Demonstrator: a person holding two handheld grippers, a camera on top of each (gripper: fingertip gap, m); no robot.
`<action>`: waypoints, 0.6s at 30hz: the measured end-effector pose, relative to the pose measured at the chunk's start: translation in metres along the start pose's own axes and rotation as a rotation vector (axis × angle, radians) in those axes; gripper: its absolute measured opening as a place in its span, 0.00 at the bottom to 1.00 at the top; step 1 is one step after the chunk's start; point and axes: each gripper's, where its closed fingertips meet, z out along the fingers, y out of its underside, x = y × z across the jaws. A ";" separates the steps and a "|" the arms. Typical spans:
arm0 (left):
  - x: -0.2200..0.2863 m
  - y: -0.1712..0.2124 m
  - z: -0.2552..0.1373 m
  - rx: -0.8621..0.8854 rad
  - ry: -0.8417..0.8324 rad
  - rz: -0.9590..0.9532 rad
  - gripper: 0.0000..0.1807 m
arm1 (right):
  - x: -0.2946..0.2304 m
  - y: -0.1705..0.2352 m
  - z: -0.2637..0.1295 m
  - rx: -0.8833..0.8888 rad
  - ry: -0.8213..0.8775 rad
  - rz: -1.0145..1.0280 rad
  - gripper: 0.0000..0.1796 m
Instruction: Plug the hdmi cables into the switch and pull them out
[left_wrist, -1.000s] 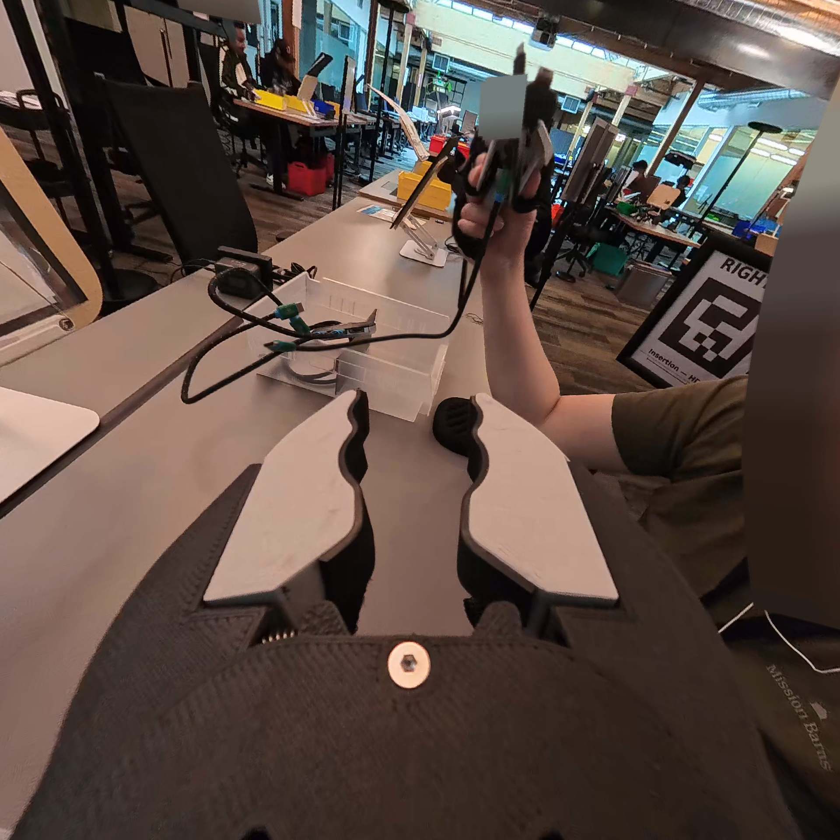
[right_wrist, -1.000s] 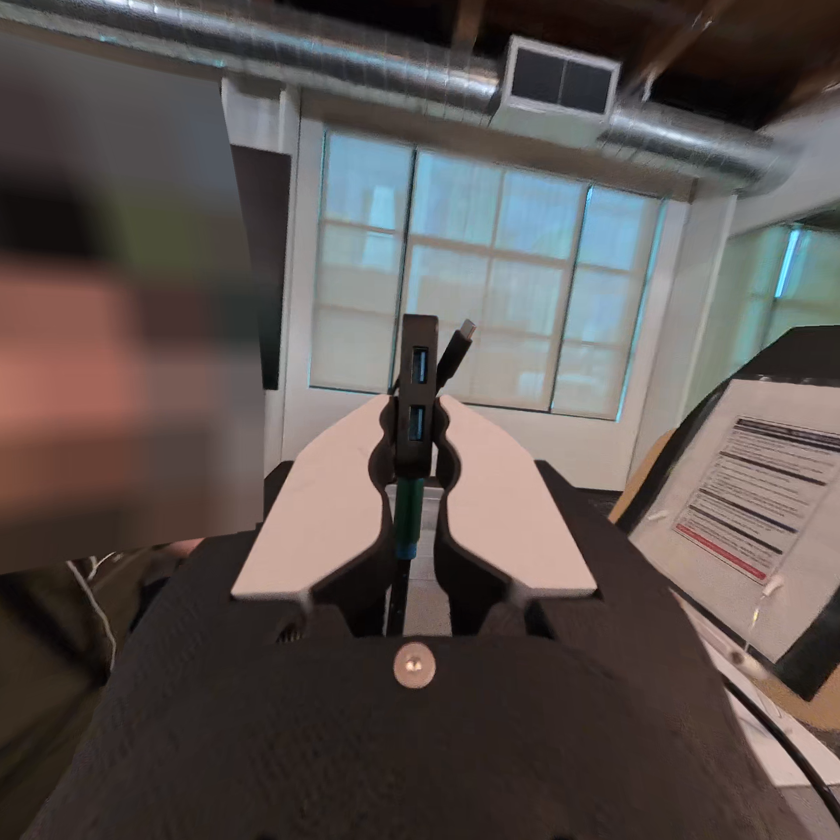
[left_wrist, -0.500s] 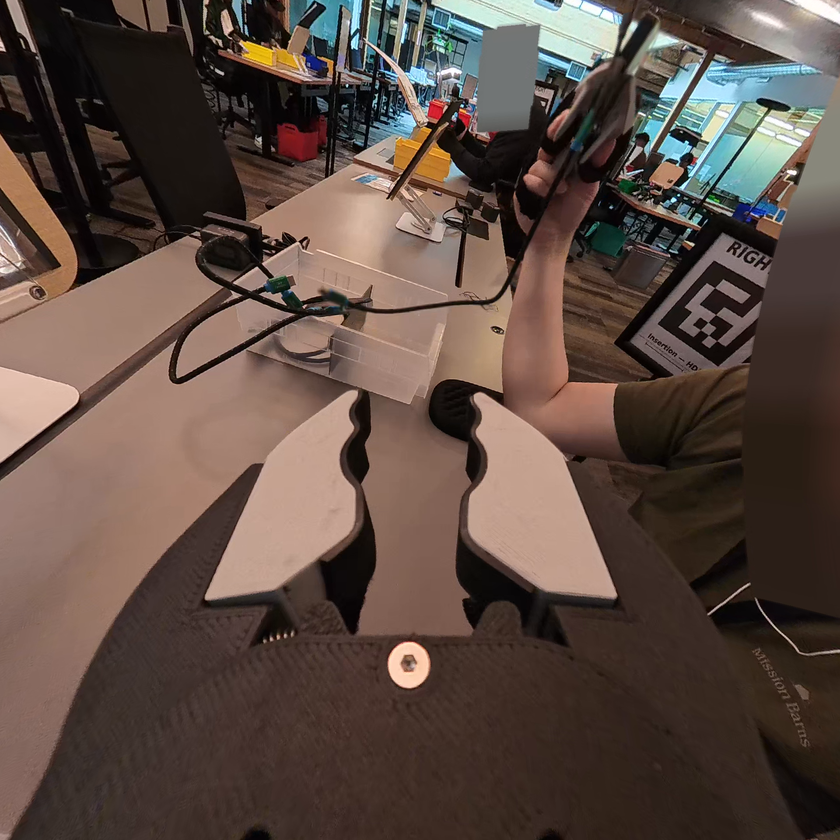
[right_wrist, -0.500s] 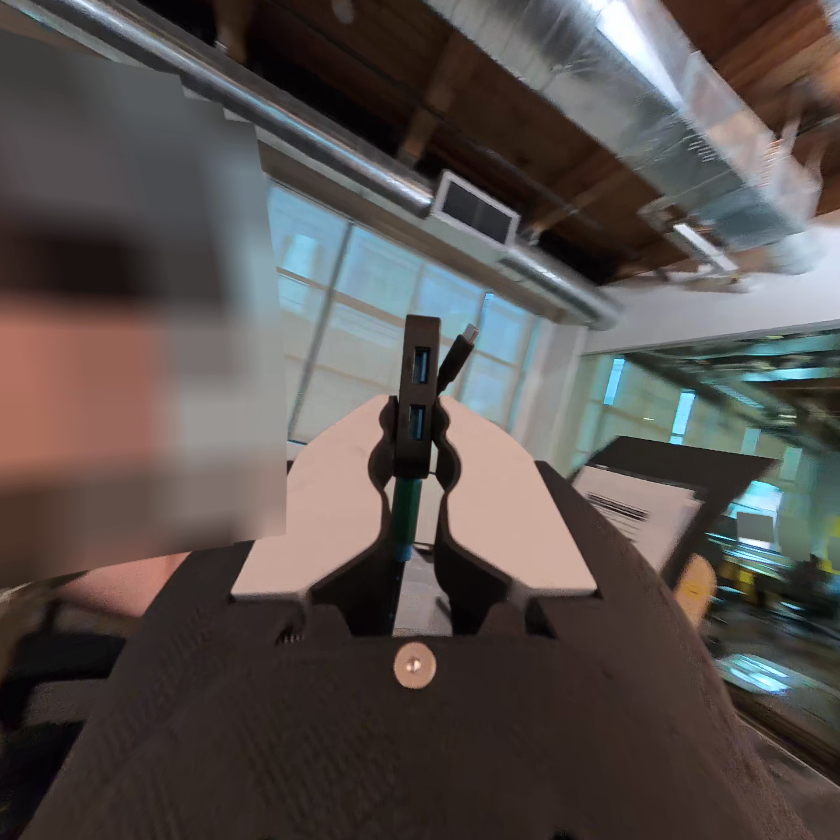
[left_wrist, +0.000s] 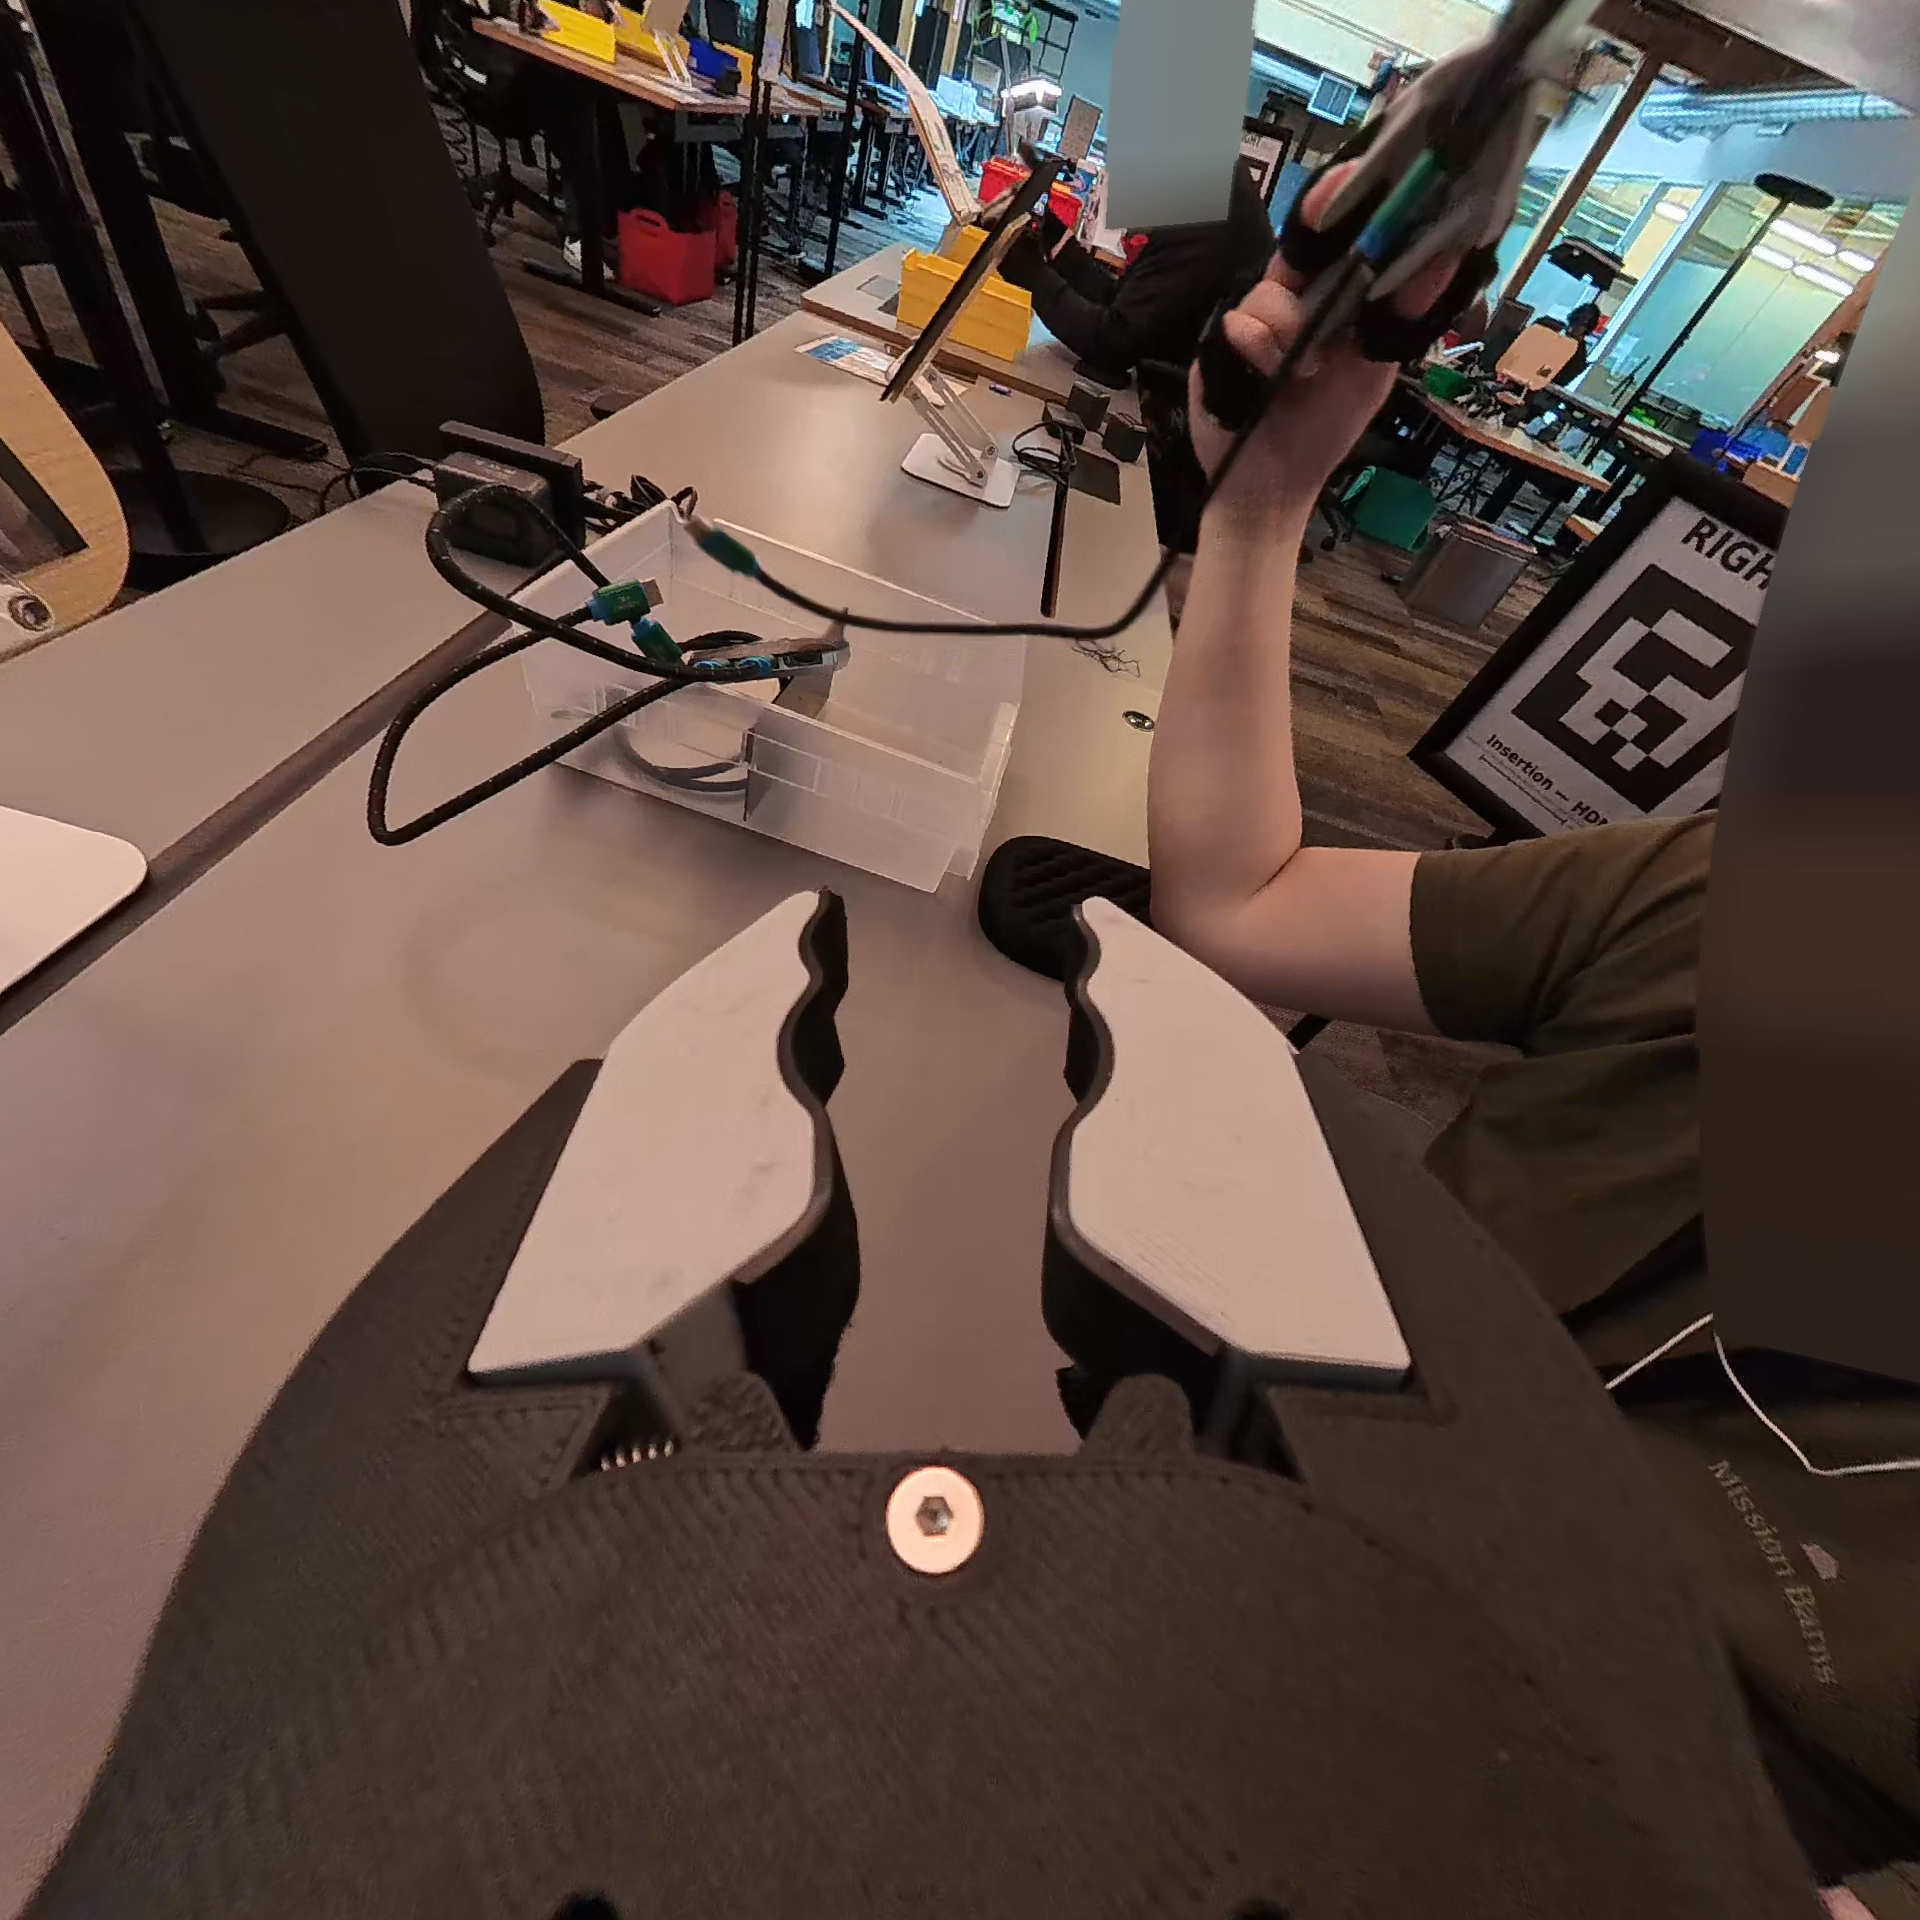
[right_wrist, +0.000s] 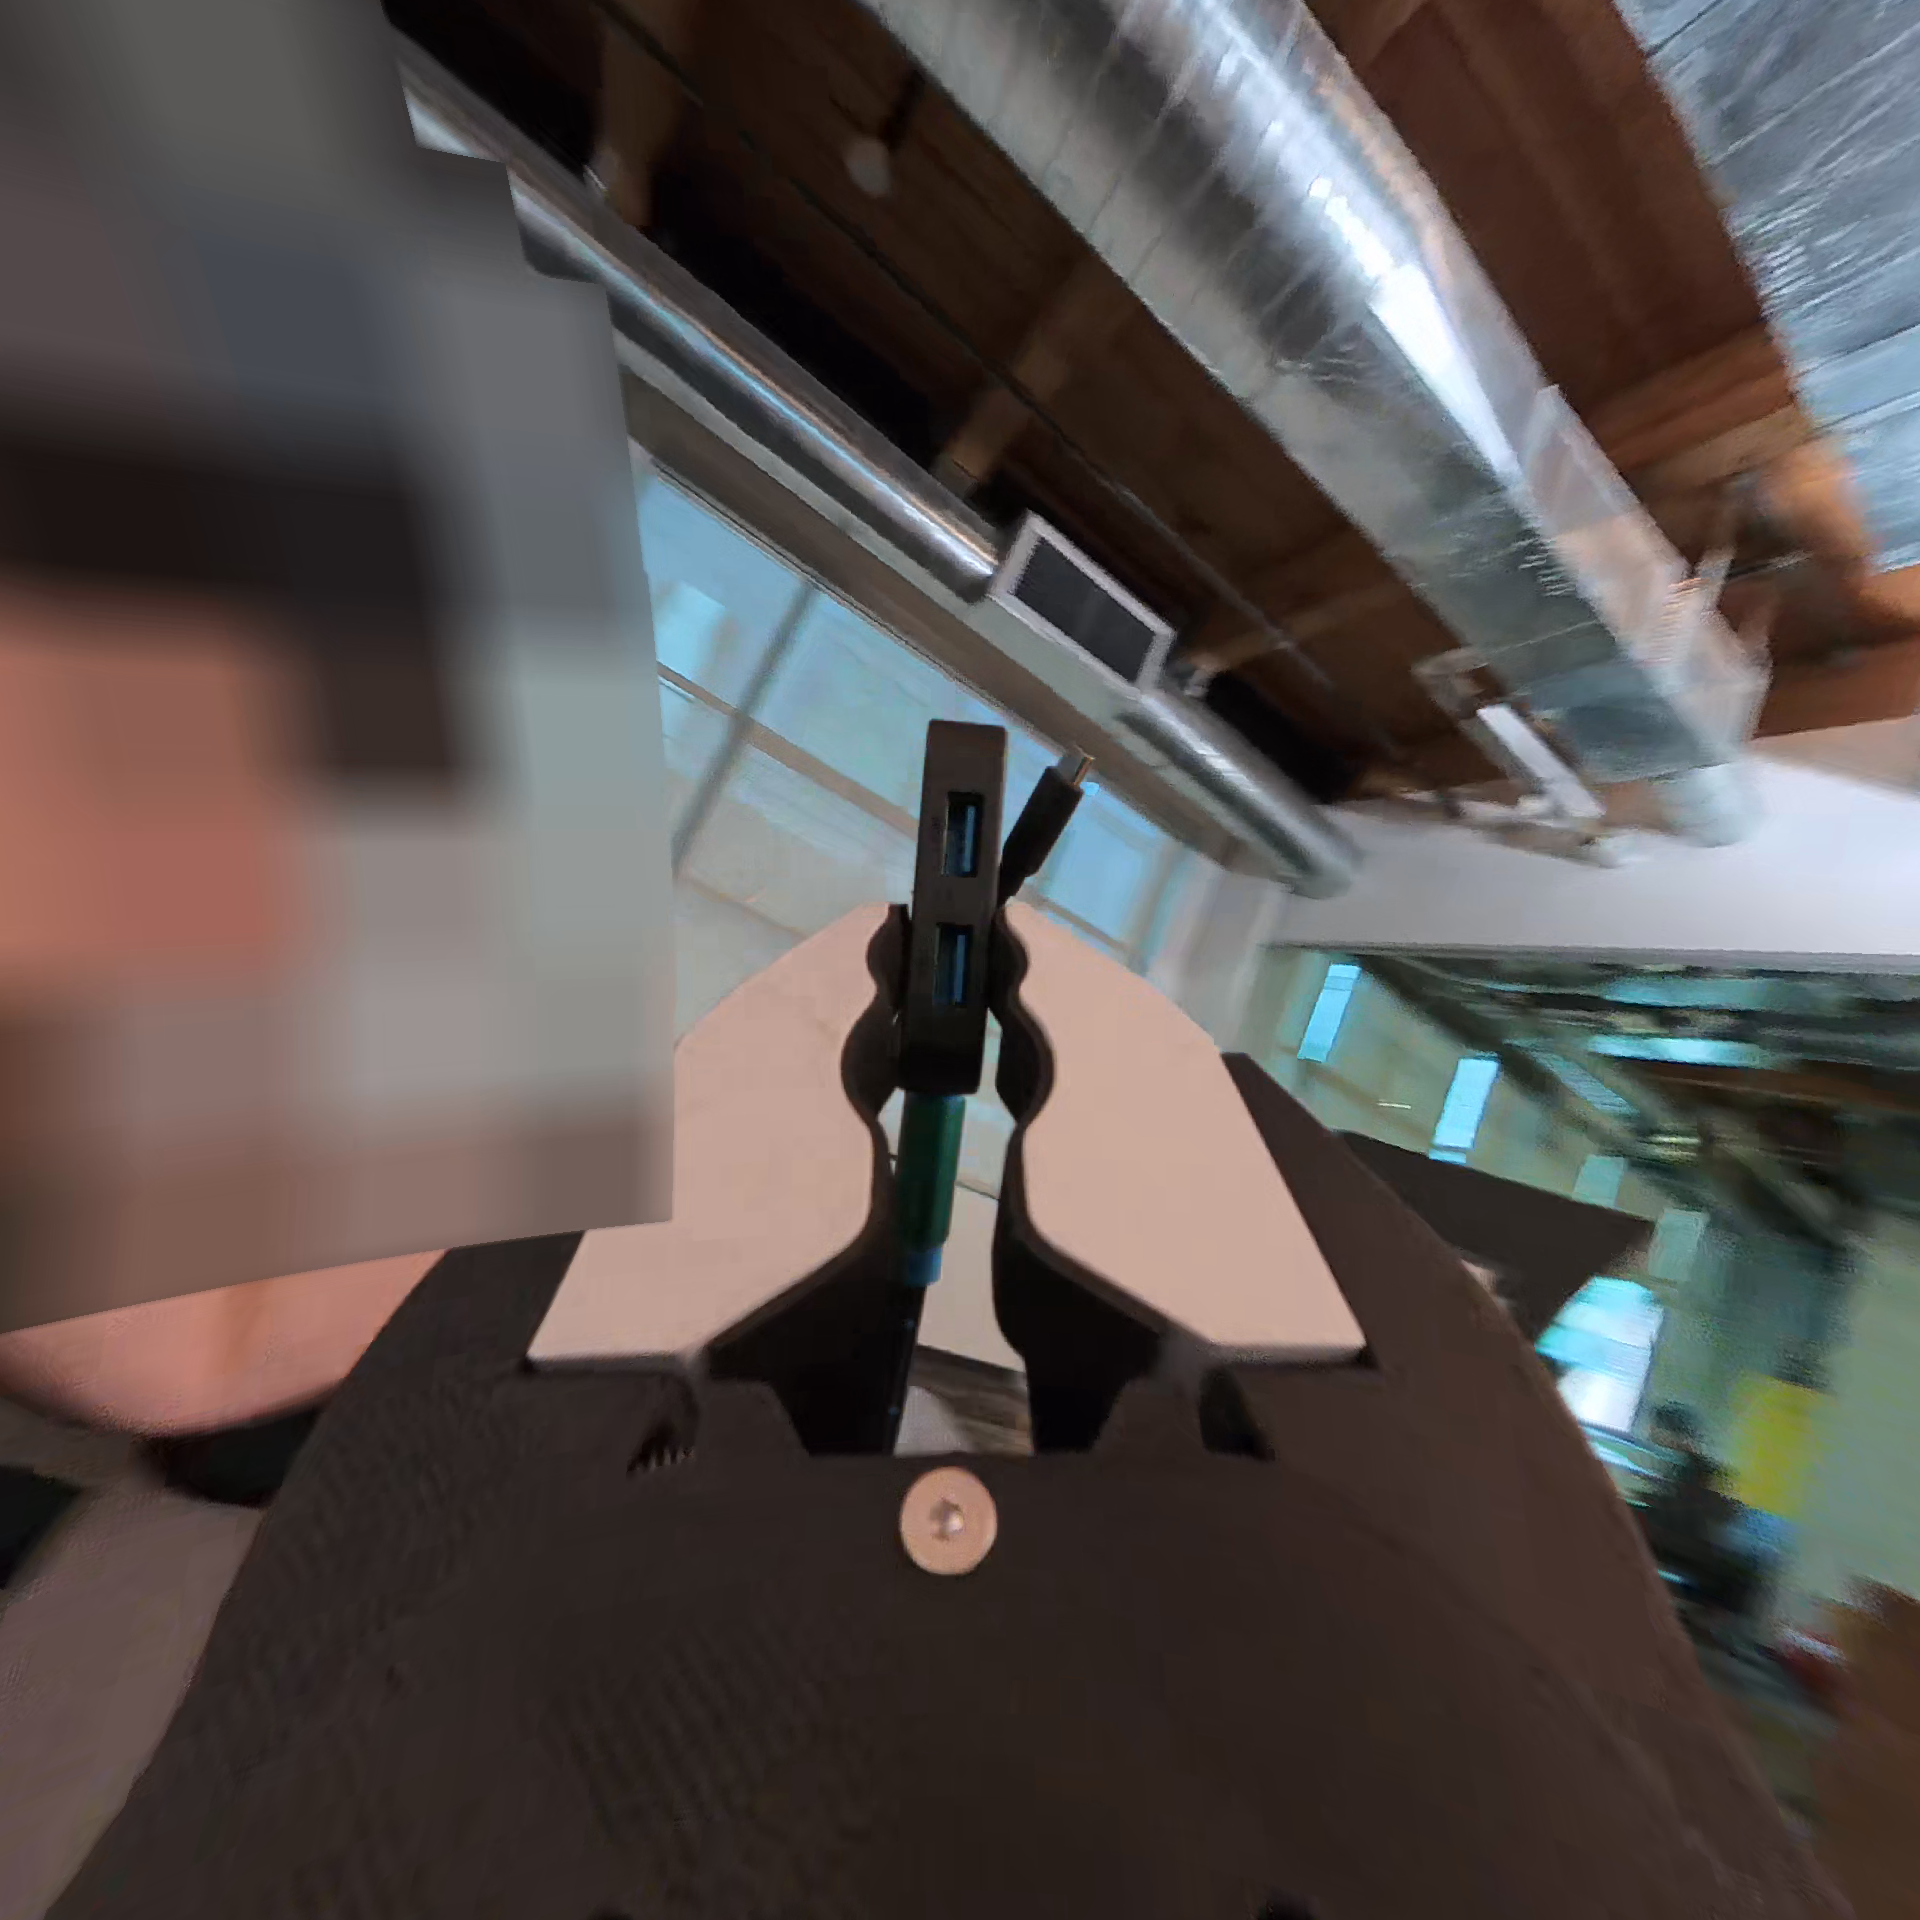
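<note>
My right gripper (right_wrist: 951, 925) is shut on the black switch (right_wrist: 961, 821), held upright and high, pointing at the ceiling. A green-plugged HDMI cable (right_wrist: 928, 1174) sits in the switch's lower end between the jaws. A short pigtail lead (right_wrist: 1044, 826) sticks up beside it. In the left wrist view the right gripper (left_wrist: 1455, 135) is blurred at the top right, and its thin black cable (left_wrist: 987, 627) hangs down to a free green plug (left_wrist: 727, 548) above the clear bin (left_wrist: 862, 769). A braided cable with a green plug (left_wrist: 623, 601) lies across the bin's rim. My left gripper (left_wrist: 956, 914) is open and empty above the grey table.
A person's bare arm (left_wrist: 1226, 727) rises at the table's right edge. A black box (left_wrist: 509, 478) sits behind the bin, a tablet stand (left_wrist: 956, 416) farther back. A black mesh pad (left_wrist: 1049, 894) lies by the elbow. A framed sign (left_wrist: 1642, 675) stands at the right.
My right gripper has risen and tilted up toward the ceiling with the switch. The hanging cable lifted, and its free green plug rose above the bin. My left gripper stayed open in place.
</note>
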 end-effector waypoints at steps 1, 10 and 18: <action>0.000 0.000 0.000 -0.002 0.000 0.000 0.22 | 0.006 0.006 0.000 -0.021 0.050 -0.106 0.08; -0.002 0.004 0.005 -0.021 0.001 -0.006 0.22 | 0.079 0.114 -0.007 -0.258 0.231 -0.191 0.08; -0.003 0.007 0.007 -0.041 0.003 -0.003 0.22 | 0.088 0.224 0.006 -0.735 0.181 -0.499 0.08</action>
